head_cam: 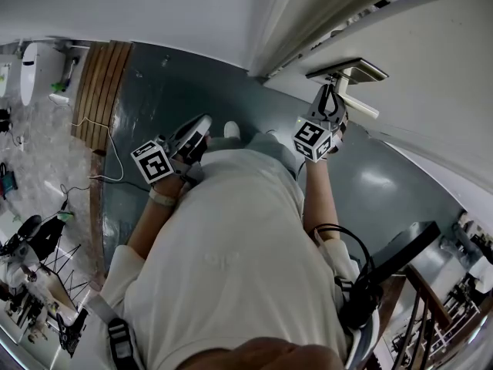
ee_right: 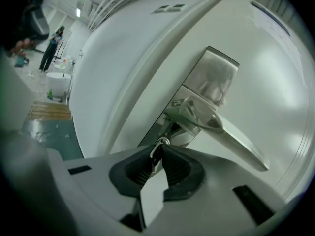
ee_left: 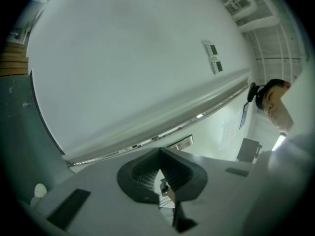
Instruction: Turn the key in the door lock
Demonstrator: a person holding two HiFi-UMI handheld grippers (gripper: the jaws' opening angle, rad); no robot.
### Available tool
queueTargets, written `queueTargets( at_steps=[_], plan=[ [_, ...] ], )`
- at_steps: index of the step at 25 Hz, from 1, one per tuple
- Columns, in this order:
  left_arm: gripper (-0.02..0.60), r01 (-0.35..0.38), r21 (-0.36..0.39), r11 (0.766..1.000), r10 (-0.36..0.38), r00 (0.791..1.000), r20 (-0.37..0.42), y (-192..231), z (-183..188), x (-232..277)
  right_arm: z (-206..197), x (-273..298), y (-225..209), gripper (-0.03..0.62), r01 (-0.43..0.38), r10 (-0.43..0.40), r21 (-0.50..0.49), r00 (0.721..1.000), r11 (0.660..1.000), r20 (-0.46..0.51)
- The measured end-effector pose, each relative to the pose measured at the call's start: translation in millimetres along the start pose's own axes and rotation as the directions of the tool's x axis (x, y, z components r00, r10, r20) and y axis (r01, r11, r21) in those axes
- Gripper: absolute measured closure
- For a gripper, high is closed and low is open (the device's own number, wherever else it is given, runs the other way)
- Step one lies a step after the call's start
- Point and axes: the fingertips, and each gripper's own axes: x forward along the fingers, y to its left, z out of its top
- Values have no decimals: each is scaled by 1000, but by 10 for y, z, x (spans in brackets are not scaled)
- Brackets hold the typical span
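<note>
A brushed metal lock plate (ee_right: 209, 80) with a lever handle (ee_right: 236, 141) sits on the white door (ee_right: 275, 82). Below the handle a small silver key (ee_right: 155, 155) with a ring (ee_right: 161, 141) points toward the lock. My right gripper (ee_right: 157, 149) is shut on the key's head. In the head view the right gripper (head_cam: 330, 99) reaches up to the lock plate (head_cam: 348, 71). My left gripper (head_cam: 202, 126) hangs low at the left, away from the door. In its own view the left gripper (ee_left: 160, 154) has its pads meeting at the tips with nothing between them.
The white wall and door frame (head_cam: 269, 29) run beside the door. Grey-green floor (head_cam: 162, 91) lies below, with wooden boards (head_cam: 100, 83) and a cable (head_cam: 115, 156) at the left. A stair railing (head_cam: 431, 299) stands at lower right. A person (ee_right: 51, 45) stands far off.
</note>
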Motion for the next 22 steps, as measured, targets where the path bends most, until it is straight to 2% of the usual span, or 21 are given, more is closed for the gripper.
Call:
queueTargets(
  at_steps=[3, 6, 9, 11, 12, 13, 16, 20, 22],
  plan=[
    [574, 1, 0, 1000, -1, 1000, 0, 0, -9, 18, -26, 18, -13, 537, -33, 33, 127, 999, 991, 1],
    [574, 1, -2, 1000, -1, 1000, 3, 1, -16, 32, -32, 46, -23, 537, -76, 72, 261, 997, 962, 24],
    [574, -1, -1, 1000, 1, 1000, 3, 7, -17, 43, -72, 63, -35, 537, -110, 106, 387, 994, 916, 32],
    [574, -1, 1, 1000, 1, 1000, 2, 6, -15, 46, -98, 74, -42, 539, -138, 129, 493, 990, 859, 52],
    [574, -1, 2, 1000, 1, 1000, 2, 3, -14, 46, -104, 79, -47, 540, -156, 142, 561, 987, 813, 69],
    [574, -1, 3, 1000, 1, 1000, 1, 0, -13, 45, -108, 82, -52, 543, -176, 156, 634, 984, 753, 88],
    [574, -1, 4, 1000, 1, 1000, 1, -1, -10, 42, -115, 90, -59, 549, -225, 184, 808, 972, 544, 147],
    [574, 1, 2, 1000, -1, 1000, 2, -1, -18, 40, -119, 86, -60, 553, -264, 191, 902, 959, 340, 208],
    [574, 0, 2, 1000, 0, 1000, 2, -3, -17, 44, -97, 89, -63, 554, -283, 194, 934, 951, 219, 243]
  ],
)
